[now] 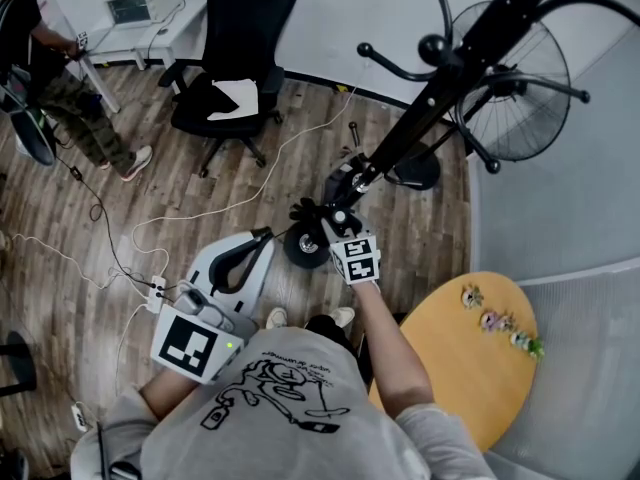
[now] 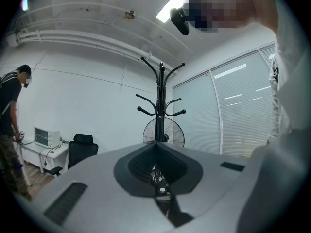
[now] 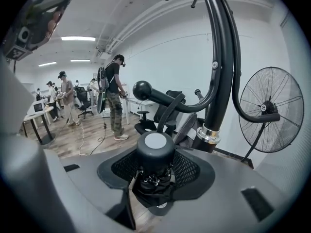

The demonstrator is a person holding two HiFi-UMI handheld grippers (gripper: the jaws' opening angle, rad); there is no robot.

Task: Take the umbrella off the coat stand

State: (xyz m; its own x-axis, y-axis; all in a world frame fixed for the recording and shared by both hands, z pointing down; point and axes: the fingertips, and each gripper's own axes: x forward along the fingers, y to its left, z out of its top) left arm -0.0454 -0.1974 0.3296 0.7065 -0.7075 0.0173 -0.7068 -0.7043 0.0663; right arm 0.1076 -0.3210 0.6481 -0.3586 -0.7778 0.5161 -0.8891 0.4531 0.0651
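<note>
Coat stand: tall black metal coat stand (image 1: 440, 83) w/ ball-tipped hooks, on the wood floor, centre-right in head view.
Fan: black round-cage pedestal fan (image 1: 515, 88), just behind the stand by the white wall.
Chair: black wheeled office chair (image 1: 240, 28), well apart to the left, white sheet on its seat.
Bench: round yellow-wood bench (image 1: 450, 388) at the person's right, row of small figures near its far edge.
Left tongs: left tongs (image 2: 156, 147) held low and back from the stand, aimed at it. Jaws together, nothing between them.
Right tongs: right tongs (image 3: 155, 166) up against the stand's lower pole. Jaws clamped on the umbrella, mesh pads on both sides.
Umbrella: short folded black umbrella with a grey-capped end (image 3: 154, 147), gripped in right tongs, cap facing that camera, just beside the pole and under a ball-tipped hook. Can't tell if it still hangs from a hook.
</note>
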